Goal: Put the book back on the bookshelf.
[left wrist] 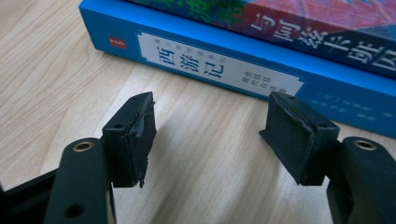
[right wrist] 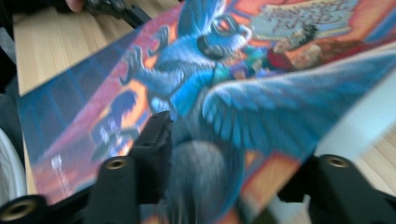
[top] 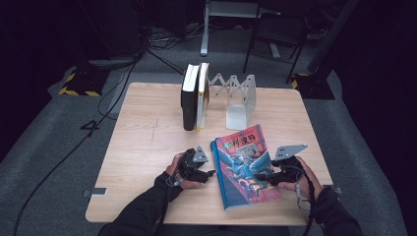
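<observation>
A colourful picture-cover book [top: 243, 164] [right wrist: 224, 79] lies on a thicker blue book [top: 220, 173] [left wrist: 224, 70] near the table's front right. In the left gripper view the top book [left wrist: 327, 32] rests flat on the blue one. My left gripper [top: 210, 173] [left wrist: 212, 135] sits low on the wood just left of the blue spine, open, nothing between its jaws. My right gripper [top: 259, 177] [right wrist: 229, 149] reaches in over the top book's right edge. One jaw lies over the cover and the other is hidden beneath the edge; the pads do not clamp it squarely.
The wooden table [top: 147, 147] has two upright books [top: 194, 96] at the back centre beside a white expanding bookend rack [top: 241, 98]. A chair [top: 275, 34] and cables on the floor lie beyond the far edge. The left gripper [right wrist: 112, 7] shows at the right gripper view's top.
</observation>
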{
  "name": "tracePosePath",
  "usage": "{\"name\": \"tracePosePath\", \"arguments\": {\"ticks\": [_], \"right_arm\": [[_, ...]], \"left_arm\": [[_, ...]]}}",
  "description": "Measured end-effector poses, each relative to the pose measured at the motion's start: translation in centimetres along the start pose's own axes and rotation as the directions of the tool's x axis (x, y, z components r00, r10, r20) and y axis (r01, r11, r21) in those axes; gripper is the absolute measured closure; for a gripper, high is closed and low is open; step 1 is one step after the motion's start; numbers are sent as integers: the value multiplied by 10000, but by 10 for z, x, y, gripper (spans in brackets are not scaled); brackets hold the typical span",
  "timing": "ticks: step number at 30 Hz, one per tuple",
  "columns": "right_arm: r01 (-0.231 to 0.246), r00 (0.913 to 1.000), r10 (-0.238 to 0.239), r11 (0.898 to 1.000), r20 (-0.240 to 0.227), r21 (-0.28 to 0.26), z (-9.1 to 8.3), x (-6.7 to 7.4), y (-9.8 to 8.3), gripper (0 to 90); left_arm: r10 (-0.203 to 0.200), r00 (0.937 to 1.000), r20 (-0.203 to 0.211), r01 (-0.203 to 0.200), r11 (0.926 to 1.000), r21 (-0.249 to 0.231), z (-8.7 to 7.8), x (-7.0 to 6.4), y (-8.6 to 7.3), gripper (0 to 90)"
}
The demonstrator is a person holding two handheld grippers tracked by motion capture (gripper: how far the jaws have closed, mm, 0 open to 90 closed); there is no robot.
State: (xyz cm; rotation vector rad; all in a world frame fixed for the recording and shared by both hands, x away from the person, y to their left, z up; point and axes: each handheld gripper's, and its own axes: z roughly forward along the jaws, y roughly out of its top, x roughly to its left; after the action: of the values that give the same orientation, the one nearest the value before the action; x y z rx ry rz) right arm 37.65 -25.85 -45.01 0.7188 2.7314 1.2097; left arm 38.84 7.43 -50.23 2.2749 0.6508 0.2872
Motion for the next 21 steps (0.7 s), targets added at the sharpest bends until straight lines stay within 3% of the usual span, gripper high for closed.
{"name": "tracePosePath", "arguments": {"ticks": [3,6,18,21], "right_arm": [[43,9993,-43,10000,-379,5,7,-1,6,621],[-9,9992,1,9998,-394,-195,6,-2,5,701],[-157,9988,131,9983,-462,-562,6,-1,2,741],[-114,9967,69,9984,-813,-554,9,2,4,750]], "left_arm": [[-62,10000,-61,61,9999,-89,0,1,1,344],[-28,10000,-41,27,9997,-235,-1,1,3,344],[-128,9994,-322,113,9989,-446,-5,5,5,353],[-120,9992,-376,106,9993,-357,-4,6,4,362]]}}
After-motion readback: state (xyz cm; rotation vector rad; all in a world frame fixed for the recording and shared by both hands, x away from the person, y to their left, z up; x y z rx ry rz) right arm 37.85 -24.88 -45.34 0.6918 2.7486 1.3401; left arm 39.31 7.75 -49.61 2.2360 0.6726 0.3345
